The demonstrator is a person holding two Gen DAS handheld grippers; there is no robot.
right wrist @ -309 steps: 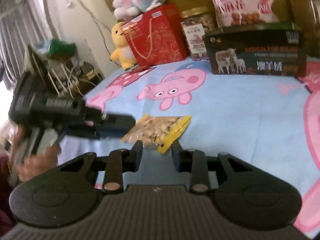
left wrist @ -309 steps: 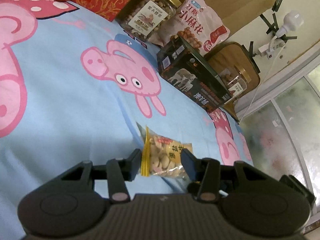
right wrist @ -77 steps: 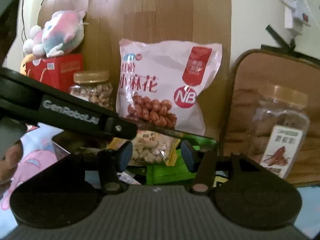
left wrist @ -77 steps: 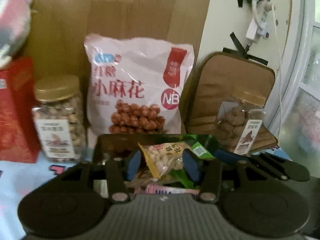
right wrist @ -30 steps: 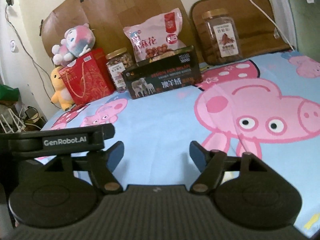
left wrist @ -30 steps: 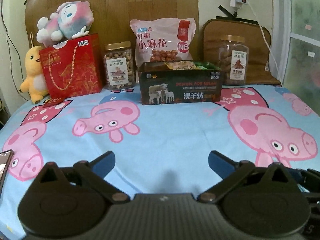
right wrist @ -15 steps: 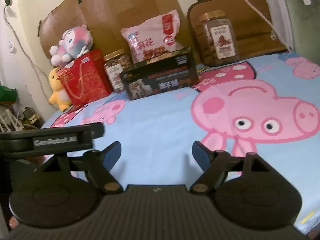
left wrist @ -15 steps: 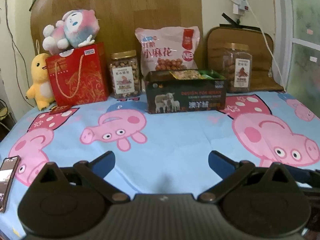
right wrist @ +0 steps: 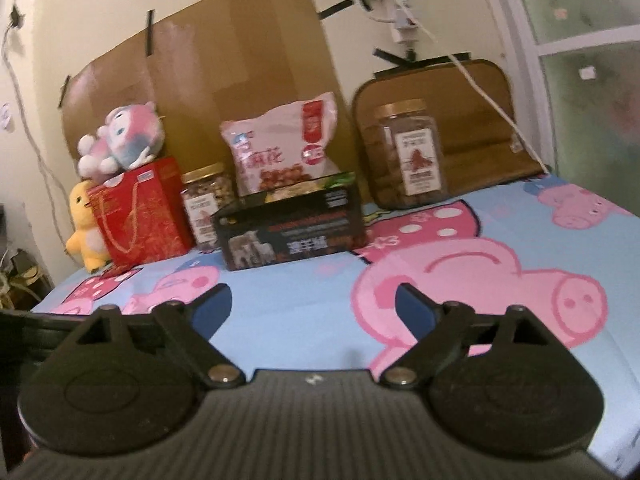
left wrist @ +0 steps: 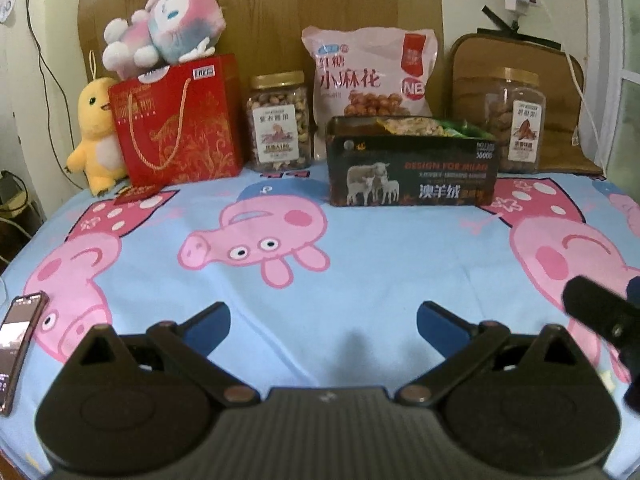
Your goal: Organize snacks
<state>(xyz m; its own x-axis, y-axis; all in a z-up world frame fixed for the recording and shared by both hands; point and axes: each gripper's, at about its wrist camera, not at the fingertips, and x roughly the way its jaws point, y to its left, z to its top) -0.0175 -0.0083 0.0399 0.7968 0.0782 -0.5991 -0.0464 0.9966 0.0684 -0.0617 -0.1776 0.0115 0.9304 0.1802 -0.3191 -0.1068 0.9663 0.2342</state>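
In the left wrist view, the left gripper is held with jaws spread, empty; snack packets lie inside the dark box on the bed.

In the right wrist view, the right gripper is likewise wide apart, empty. The packets are judged light, crinkly, best pinched at an edge.

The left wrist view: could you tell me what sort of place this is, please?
Most likely a bedroom: a cartoon pig bedsheet against a wooden headboard, with a yellow plush toy in the corner.

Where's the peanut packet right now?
In the left wrist view, the peanut packet lies inside the open black box at the back of the bed, beside green packets, in front of the pink bag.
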